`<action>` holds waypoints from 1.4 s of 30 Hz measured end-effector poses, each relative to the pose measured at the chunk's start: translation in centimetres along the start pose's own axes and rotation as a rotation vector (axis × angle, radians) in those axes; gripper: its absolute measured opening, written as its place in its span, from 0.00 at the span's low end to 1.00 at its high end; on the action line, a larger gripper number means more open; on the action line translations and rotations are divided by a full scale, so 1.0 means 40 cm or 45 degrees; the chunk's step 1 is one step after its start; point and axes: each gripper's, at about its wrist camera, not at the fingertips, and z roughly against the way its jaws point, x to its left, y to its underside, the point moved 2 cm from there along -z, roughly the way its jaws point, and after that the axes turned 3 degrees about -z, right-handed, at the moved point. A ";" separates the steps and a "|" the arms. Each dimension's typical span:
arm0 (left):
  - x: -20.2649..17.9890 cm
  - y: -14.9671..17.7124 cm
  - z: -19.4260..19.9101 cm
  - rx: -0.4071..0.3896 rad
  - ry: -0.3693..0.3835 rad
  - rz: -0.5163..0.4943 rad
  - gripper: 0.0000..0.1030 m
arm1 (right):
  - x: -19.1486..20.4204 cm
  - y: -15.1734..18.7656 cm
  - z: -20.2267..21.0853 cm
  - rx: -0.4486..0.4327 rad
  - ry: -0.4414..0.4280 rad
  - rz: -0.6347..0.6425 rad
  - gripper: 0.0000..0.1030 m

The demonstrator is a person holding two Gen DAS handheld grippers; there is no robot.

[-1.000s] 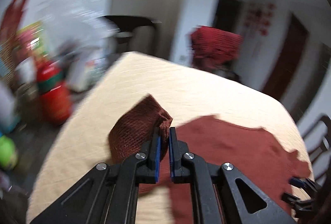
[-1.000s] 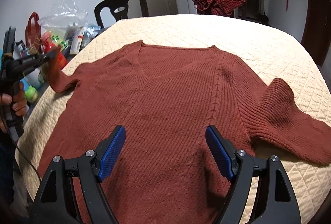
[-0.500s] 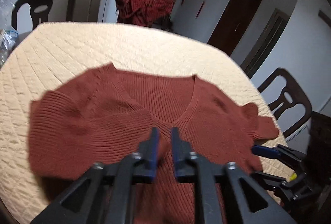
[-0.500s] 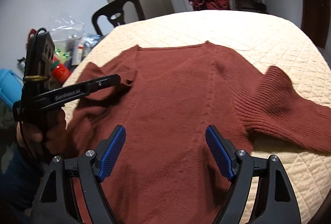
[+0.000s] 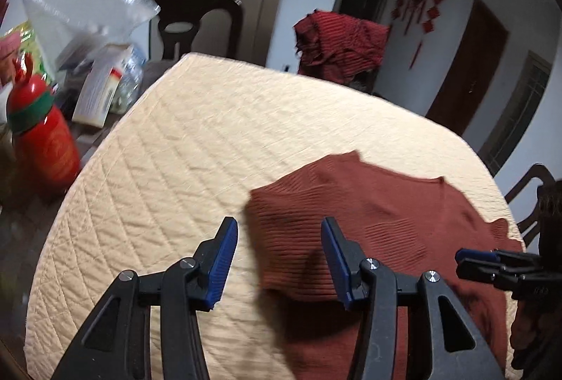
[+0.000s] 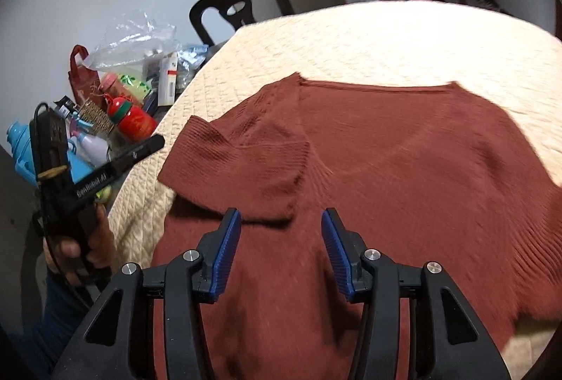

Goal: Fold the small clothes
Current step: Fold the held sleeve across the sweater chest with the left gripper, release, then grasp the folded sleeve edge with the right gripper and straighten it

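Here, through my left wrist camera, my left hand-held gripper [image 5: 279, 260] has just been opening and its blue pads stand apart with nothing pinched; the folded edge of the rust-brown sweater [image 5: 368, 222] lies below and between them. The sweater rests on the cream quilted tabletop [image 5: 210, 141]. Left of the tabletop stands a red bottle [image 5: 44, 141] beside a clear plastic bag [image 5: 80, 4]; its contents are too blurred to name.

From my right wrist camera, my right hand-held gripper [image 6: 281, 248] has just been closing, yet its pads are still spread above the sweater's body, gripping nothing. The sweater's sleeve [image 6: 239, 165] lies folded across its chest. My left hand-held gripper shows at the left edge, off the cloth.
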 end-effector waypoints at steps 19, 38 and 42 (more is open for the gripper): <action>0.010 0.013 -0.071 0.053 0.033 -0.032 0.50 | -0.091 -0.035 -0.031 -0.018 0.133 -0.096 0.03; -0.036 -0.003 -0.076 0.041 0.076 -0.110 0.38 | -0.119 -0.032 0.021 -0.098 0.185 -0.141 0.06; -0.047 -0.009 -0.104 0.066 0.087 -0.130 0.35 | -0.089 -0.046 0.034 -0.144 0.156 -0.092 0.06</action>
